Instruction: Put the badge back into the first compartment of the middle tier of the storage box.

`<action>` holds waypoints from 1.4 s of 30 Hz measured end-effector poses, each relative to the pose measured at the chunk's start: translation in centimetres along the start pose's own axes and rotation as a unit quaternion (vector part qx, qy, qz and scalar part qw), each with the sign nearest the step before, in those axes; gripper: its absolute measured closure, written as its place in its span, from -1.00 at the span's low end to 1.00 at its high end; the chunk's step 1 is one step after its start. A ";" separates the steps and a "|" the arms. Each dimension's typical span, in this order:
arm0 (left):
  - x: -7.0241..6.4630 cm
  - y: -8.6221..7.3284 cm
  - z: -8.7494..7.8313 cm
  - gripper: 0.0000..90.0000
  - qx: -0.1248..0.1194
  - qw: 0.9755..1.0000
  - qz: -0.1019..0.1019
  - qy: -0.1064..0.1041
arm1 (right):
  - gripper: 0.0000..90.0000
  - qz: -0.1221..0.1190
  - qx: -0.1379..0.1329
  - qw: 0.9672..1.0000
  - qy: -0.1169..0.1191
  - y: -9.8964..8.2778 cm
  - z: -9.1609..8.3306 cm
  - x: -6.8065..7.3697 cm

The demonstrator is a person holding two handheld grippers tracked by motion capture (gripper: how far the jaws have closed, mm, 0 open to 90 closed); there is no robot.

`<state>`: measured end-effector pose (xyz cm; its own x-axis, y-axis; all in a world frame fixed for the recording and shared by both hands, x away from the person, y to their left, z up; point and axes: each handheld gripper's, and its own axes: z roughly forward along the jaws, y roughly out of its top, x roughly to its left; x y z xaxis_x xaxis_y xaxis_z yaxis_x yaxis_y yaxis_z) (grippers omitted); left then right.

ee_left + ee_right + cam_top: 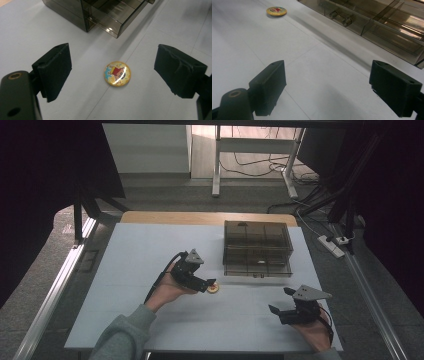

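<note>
Round cartoon badge (117,74) lies flat on the white table (150,250), just in front of the smoky plastic drawer box (257,249), centred betw. my left gripper (112,72) jaws, which stand wide apart and clear of it. To grip well I'd come down level, pads to the rim, close slowly so it can't skid. Right gripper (281,306) idles near the table edge, jaws apart, holding nothing; grey floor, desk legs and cables beyond.
</note>
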<state>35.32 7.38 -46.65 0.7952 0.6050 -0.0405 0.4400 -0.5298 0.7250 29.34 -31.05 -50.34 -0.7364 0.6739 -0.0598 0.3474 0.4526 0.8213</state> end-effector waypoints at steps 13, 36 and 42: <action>-0.3 1.8 1.9 -0.68 0.010 1.000 0.010 -0.013 | -0.69 0.005 -0.006 1.000 0.006 0.0 -0.3 0.1; 1.1 1.2 4.9 -0.64 0.074 0.996 0.026 -0.037 | -0.69 0.010 0.011 1.000 0.002 -0.4 -0.1 0.2; 1.2 0.9 5.6 -0.64 0.091 0.995 0.025 -0.041 | -0.69 0.010 0.018 1.000 -0.001 -0.5 0.0 0.1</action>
<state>39.05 4.32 -49.84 0.8463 0.5284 -0.0679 0.4609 -0.6623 0.5907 29.07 -31.17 -50.72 -0.7282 0.6838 -0.0454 0.3826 0.4607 0.8009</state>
